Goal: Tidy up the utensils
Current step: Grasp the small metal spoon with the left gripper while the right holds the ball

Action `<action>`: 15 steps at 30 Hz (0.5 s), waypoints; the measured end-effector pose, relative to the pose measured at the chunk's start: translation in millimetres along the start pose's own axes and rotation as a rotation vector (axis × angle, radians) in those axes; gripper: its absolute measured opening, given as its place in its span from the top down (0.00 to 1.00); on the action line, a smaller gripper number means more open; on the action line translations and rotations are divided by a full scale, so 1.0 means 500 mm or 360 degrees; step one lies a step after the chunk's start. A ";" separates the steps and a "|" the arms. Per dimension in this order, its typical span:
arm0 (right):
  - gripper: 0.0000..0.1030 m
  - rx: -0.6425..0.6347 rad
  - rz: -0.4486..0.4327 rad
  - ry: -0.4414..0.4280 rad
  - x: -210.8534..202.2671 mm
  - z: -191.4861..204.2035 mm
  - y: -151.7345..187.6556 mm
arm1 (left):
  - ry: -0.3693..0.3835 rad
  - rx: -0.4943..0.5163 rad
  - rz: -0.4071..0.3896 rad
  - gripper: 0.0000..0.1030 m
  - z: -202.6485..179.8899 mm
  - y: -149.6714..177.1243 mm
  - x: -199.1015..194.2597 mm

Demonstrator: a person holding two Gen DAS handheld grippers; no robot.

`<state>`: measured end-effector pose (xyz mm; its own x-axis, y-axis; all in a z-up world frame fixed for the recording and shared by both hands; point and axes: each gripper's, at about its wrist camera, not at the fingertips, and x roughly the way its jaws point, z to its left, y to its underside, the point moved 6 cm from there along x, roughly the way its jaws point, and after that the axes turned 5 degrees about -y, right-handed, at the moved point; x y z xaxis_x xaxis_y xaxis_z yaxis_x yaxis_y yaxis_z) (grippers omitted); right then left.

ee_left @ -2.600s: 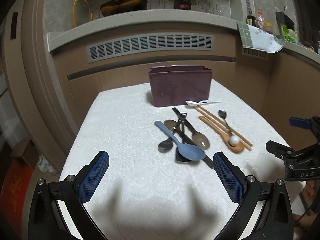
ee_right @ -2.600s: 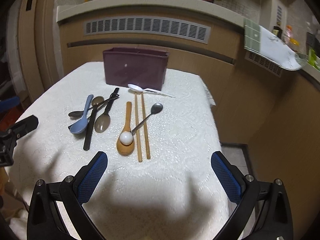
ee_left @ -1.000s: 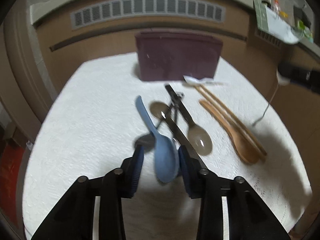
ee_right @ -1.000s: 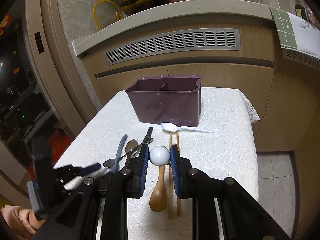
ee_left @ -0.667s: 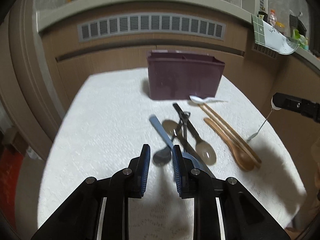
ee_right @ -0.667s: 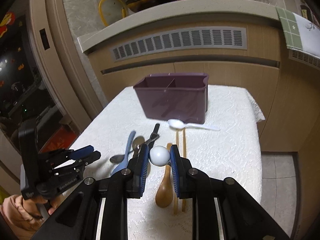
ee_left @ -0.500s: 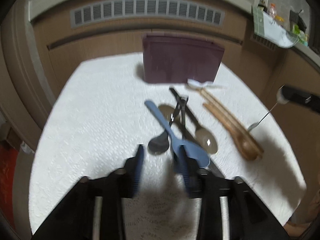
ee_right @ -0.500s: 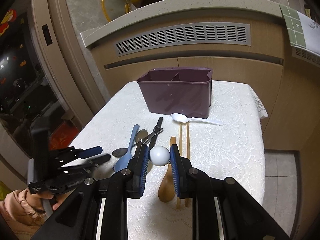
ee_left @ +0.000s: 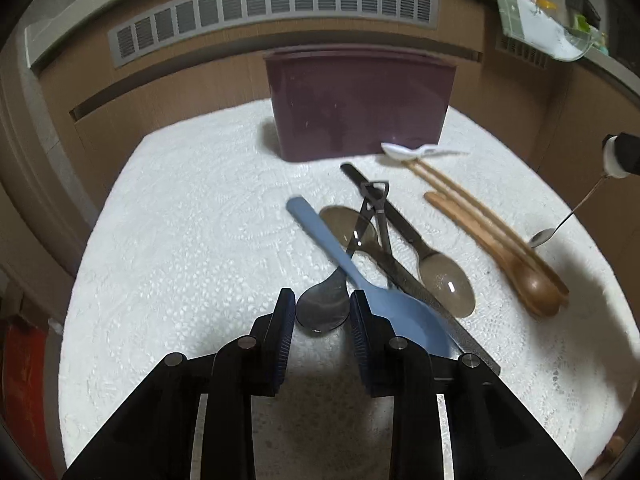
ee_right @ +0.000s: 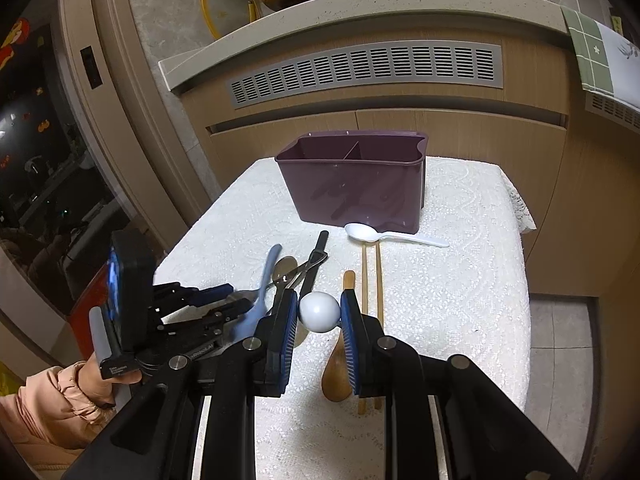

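The left gripper point(ee_left: 322, 312), jaws narrowed but not touching, straddles a dark steel spoon point(ee_left: 324, 308) on the white cloth point(ee_left: 180, 240). The right gripper point(ee_right: 319, 314) clamps the white ball end point(ee_right: 319, 313) of a thin metal spoon point(ee_left: 560, 224), lifted before the purple bin point(ee_right: 354, 184).

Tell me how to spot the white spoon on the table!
Find the purple bin at the far end of the white tablecloth. Right at its foot lies the white spoon, across the tips of the wooden chopsticks. It is the only all-white plastic one there.
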<state>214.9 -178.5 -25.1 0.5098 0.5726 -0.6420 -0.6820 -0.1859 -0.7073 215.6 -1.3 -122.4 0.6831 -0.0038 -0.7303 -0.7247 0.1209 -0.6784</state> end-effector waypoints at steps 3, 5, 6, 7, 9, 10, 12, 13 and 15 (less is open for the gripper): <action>0.81 0.0005 -0.0005 -0.0022 -0.006 0.009 -0.006 | 0.0004 -0.0026 -0.0078 0.72 0.010 -0.011 -0.036; 0.81 -0.0003 -0.0003 -0.0044 -0.010 0.018 -0.010 | -0.0002 -0.0031 -0.0162 0.72 0.015 -0.025 -0.074; 0.81 -0.0007 -0.0001 -0.0062 -0.013 0.024 -0.013 | -0.0005 -0.0025 -0.0202 0.72 0.017 -0.034 -0.092; 0.81 -0.0007 0.0004 -0.0075 -0.013 0.028 -0.015 | -0.0007 -0.0019 -0.0236 0.72 0.018 -0.042 -0.108; 0.81 0.0001 0.0016 -0.0110 -0.014 0.036 -0.021 | -0.0009 -0.0007 -0.0296 0.73 0.021 -0.061 -0.138; 0.81 0.0008 0.0019 -0.0124 -0.016 0.039 -0.024 | -0.0009 -0.0006 -0.0316 0.73 0.023 -0.069 -0.149; 0.81 0.0018 0.0023 -0.0143 -0.019 0.044 -0.032 | 0.0003 -0.0007 -0.0347 0.73 0.026 -0.086 -0.166; 0.81 0.0020 0.0021 -0.0151 -0.022 0.046 -0.036 | 0.0005 -0.0005 -0.0360 0.73 0.027 -0.091 -0.172; 0.81 0.0015 0.0009 -0.0147 -0.030 0.050 -0.045 | -0.0004 0.0015 -0.0393 0.73 0.028 -0.105 -0.185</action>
<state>209.8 -163.0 7.7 0.4557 0.6430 -0.6155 -0.6898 -0.1819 -0.7008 191.4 6.8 -18.1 0.8398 -0.0317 -0.5420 -0.5346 0.1258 -0.8357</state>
